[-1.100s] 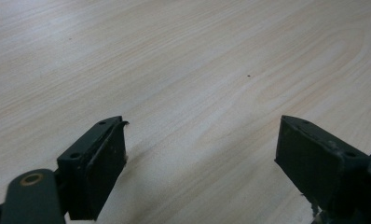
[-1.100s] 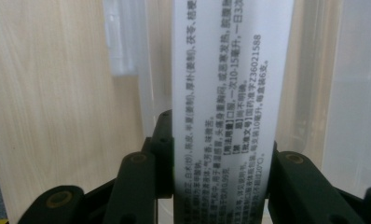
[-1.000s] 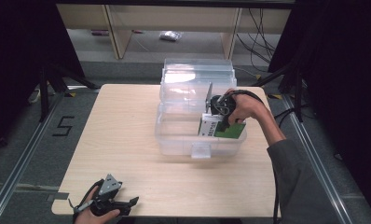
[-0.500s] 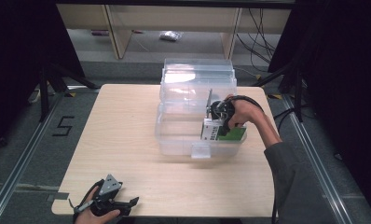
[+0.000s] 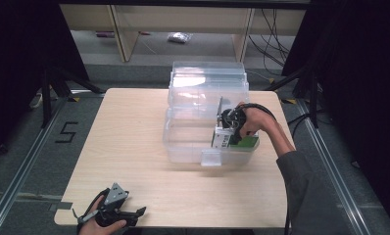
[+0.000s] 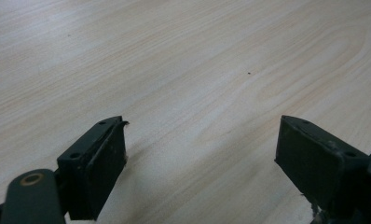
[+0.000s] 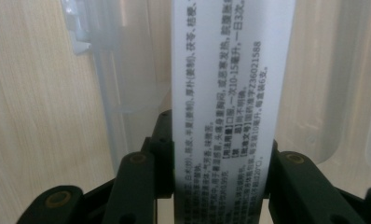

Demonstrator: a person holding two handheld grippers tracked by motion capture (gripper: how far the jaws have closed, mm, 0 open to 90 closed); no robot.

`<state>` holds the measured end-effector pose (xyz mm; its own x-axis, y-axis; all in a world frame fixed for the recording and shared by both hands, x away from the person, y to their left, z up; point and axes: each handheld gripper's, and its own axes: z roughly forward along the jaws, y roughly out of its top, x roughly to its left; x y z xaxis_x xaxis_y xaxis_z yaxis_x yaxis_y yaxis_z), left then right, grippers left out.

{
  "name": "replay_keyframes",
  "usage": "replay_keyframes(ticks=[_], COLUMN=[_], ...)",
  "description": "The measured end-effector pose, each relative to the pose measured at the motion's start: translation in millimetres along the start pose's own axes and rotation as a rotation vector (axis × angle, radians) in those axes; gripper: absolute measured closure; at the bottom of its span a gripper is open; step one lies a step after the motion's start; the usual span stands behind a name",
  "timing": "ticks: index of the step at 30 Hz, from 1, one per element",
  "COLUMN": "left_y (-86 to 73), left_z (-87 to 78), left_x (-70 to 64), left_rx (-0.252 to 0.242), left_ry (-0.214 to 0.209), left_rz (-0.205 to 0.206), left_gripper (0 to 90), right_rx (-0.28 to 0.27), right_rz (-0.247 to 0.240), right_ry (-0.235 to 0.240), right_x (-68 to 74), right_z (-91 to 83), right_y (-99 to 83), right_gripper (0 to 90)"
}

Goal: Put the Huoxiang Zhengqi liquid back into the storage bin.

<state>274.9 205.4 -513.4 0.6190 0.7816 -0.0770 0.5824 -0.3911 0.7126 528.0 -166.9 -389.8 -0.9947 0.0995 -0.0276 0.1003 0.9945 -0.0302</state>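
Right gripper view had the box [image 7: 232, 112] dead centre: a slim white carton, one face covered in small black print, standing on end between my right gripper's [image 7: 221, 186] jaws, which were closed flat against its two sides. From the high view the same box [image 5: 226, 138] showed a green face as well, and it sat low inside the clear plastic bin [image 5: 183, 147], in the near right corner close to the front wall. I judged this to be the placing step, with the carton almost down on the bin floor, though I could not tell from the pictures whether it was touching. The next move called for easing it the last bit down, then spreading the jaws and lifting straight up so the carton would not tip or catch the bin wall. The bin's lid [image 5: 207, 78] stood open at the back. The left gripper [image 5: 115, 211] lay idle at the near left edge of the table [image 5: 129, 127], well apart from the bin, its jaws spread wide with nothing between them, just bare wood.
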Motion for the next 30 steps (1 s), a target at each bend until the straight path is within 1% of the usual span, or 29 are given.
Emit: replay_keyframes(ticks=[1, 2, 3, 5, 6, 7, 8, 9, 10, 11, 12, 13, 14, 15, 16, 17, 18, 20, 22, 23, 24, 25, 26, 27, 28, 29, 30], left_y=[0.0, -0.3, -0.2, 0.1, 0.0, 0.0, -0.3, -0.6, -0.7, -0.7, -0.2, -0.3, -0.4, -0.3, -0.4, -0.3, -0.2, -0.5, -0.2, -0.3, -0.4, -0.2, -0.2, 0.1, 0.1, -0.3, -0.6], left_z=[0.0, 0.2, -0.7, -1.0, -0.5, -1.0, -0.8, -0.7, -0.5, -0.5, -0.9, -0.6, -0.9, -0.9, -0.3, -0.4, -1.2, -0.3, -0.9, -0.6, -0.2, -0.4, -0.4, -0.7, -0.7, -0.3, -0.1], left_x=[0.0, 0.2, 1.2, 1.2, 0.6, 0.8, 0.7, 1.4, 1.3, 1.3, 1.0, 0.7, 0.8, 0.9, 0.7, 0.7, 1.1, 1.1, 1.0, 1.1, 1.1, 1.0, 1.0, 1.4, 1.4, 1.5, 1.5], left_rx=[0.000, 0.000, 0.010, 0.009, 0.002, 0.009, 0.004, -0.001, -0.003, -0.003, 0.006, 0.003, 0.006, 0.007, 0.002, 0.003, 0.011, -0.001, 0.009, 0.013, 0.013, 0.010, 0.010, 0.009, 0.009, 0.009, 0.008], left_ry=[0.000, 0.002, 0.002, 0.003, 0.002, 0.001, 0.005, 0.004, 0.005, 0.005, 0.005, 0.005, 0.003, 0.003, 0.009, 0.008, 0.001, 0.010, 0.002, 0.002, 0.004, 0.006, 0.006, 0.004, 0.004, 0.006, 0.010], left_rz=[0.000, 0.001, 0.010, 0.008, 0.004, 0.010, 0.009, 0.009, 0.008, 0.008, 0.007, 0.003, 0.007, 0.007, 0.001, 0.002, 0.010, 0.003, 0.009, 0.012, 0.010, 0.009, 0.009, 0.011, 0.011, 0.009, 0.005], left_gripper=[15.5, 15.5, 15.5, 15.5, 15.5, 15.5, 15.5, 15.6, 15.5, 15.6, 15.6, 15.5, 15.6, 15.6, 15.5, 15.6, 15.6, 15.5, 15.6, 15.6, 15.5, 15.5, 15.6, 15.6, 15.5, 15.5, 15.5], right_rx=[0.000, 0.002, 0.009, 0.019, 0.015, 0.014, 0.014, 0.026, 0.026, 0.026, 0.036, 0.034, 0.023, 0.023, 0.022, 0.022, 0.021, -0.002, -0.011, -0.011, -0.023, -0.037, -0.067, -0.067, -0.093, -0.104, -0.139], right_rz=[0.000, -0.005, -0.003, 0.002, 0.001, -0.017, -0.017, -0.011, -0.052, -0.052, -0.021, -0.027, -0.012, -0.012, 0.011, -0.007, 0.013, 0.037, 0.067, 0.067, 0.069, 0.089, 0.085, 0.085, 0.129, 0.123, 0.154], right_ry=[0.000, 0.010, 0.002, -0.003, 0.006, 0.006, 0.006, 0.014, 0.008, 0.008, 0.012, 0.017, 0.021, 0.021, 0.027, 0.033, 0.032, 0.018, 0.013, 0.013, 0.000, -0.005, -0.007, -0.007, -0.010, -0.020, -0.040], right_x=[0.0, -0.9, -0.2, -0.1, 0.0, -0.4, -0.4, 0.5, -2.3, -2.3, 0.3, 0.1, -0.6, -0.6, 0.1, -1.3, 0.8, 1.4, 2.1, 2.1, 3.6, 5.9, 5.8, 5.8, 9.8, 10.3, 12.4], right_z=[0.0, 1.1, 1.9, 4.3, 6.4, 7.9, 7.9, 10.6, 13.0, 13.0, 13.1, 14.5, 16.4, 16.4, 15.6, 14.3, 12.8, 1.4, -6.4, -6.4, -13.5, -18.0, -21.8, -21.8, -28.2, -31.1, -37.0], right_y=[0.0, -0.7, -1.0, -1.5, -1.7, -1.4, -1.4, -0.8, -1.0, -1.0, 0.1, 0.2, 0.2, 0.2, -0.3, -1.0, -1.1, -4.8, -7.4, -7.4, -10.0, -11.8, -13.7, -13.7, -16.9, -18.1, -22.1], right_gripper=[64.0, 64.0, 64.0, 63.9, 63.9, 63.9, 63.9, 63.7, 63.7, 63.7, 63.4, 63.0, 62.2, 62.2, 61.5, 59.6, 59.4, 55.7, 53.7, 53.7, 51.3, 50.0, 49.1, 49.1, 48.1, 46.7, 42.6])
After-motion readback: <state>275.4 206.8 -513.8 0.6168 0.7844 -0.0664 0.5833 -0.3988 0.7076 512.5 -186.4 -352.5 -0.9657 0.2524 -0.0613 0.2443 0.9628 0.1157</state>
